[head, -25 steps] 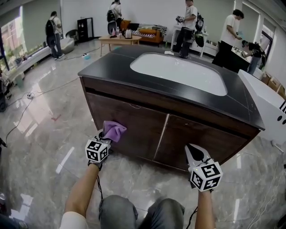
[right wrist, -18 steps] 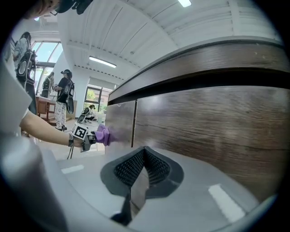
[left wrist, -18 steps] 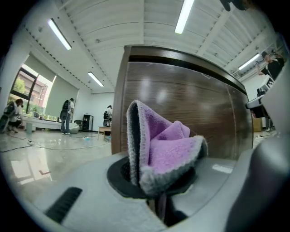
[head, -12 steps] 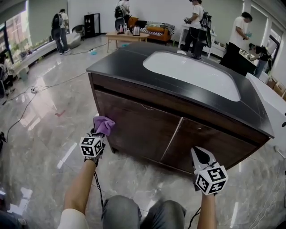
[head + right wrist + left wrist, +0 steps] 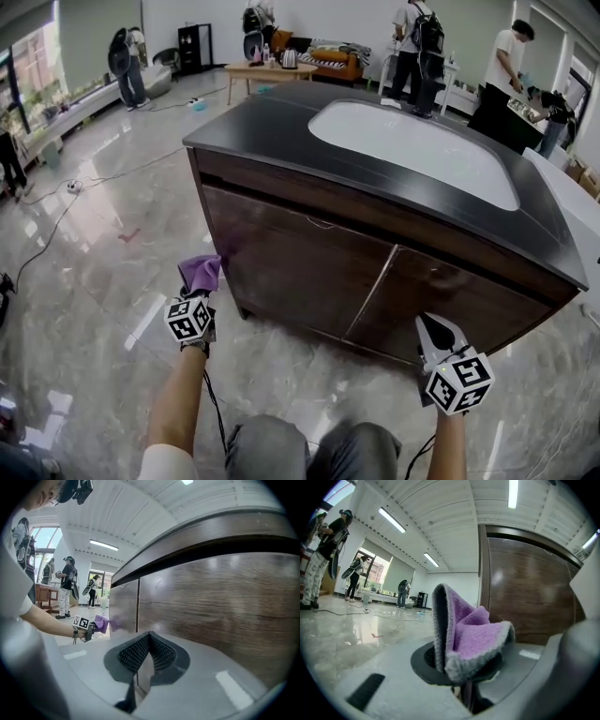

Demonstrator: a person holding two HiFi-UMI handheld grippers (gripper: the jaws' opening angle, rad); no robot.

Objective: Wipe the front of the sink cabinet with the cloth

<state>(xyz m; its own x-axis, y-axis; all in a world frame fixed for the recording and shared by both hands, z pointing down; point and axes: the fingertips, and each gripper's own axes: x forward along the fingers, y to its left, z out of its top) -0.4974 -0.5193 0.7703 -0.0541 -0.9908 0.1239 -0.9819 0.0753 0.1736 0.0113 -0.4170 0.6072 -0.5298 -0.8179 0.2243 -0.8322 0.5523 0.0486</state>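
Observation:
A dark wooden sink cabinet (image 5: pixel 356 272) with a black top and a white basin (image 5: pixel 412 150) stands in front of me. My left gripper (image 5: pixel 199 286) is shut on a purple cloth (image 5: pixel 201 273), held at the cabinet's lower left corner, just off the left door; whether the cloth touches the wood I cannot tell. In the left gripper view the folded cloth (image 5: pixel 471 632) fills the jaws with the brown door (image 5: pixel 529 592) to its right. My right gripper (image 5: pixel 437 335) is shut with nothing in it, low before the right door (image 5: pixel 220 602).
The floor is glossy marble with cables (image 5: pixel 66 202) at the left. Several people stand at the far side of the room near a coffee table (image 5: pixel 267 70) and sofa. A white unit (image 5: pixel 577 234) stands close to the cabinet's right end.
My left gripper has carried the cloth leftward along the left door to the cabinet's left corner. The right gripper has stayed low near the right door.

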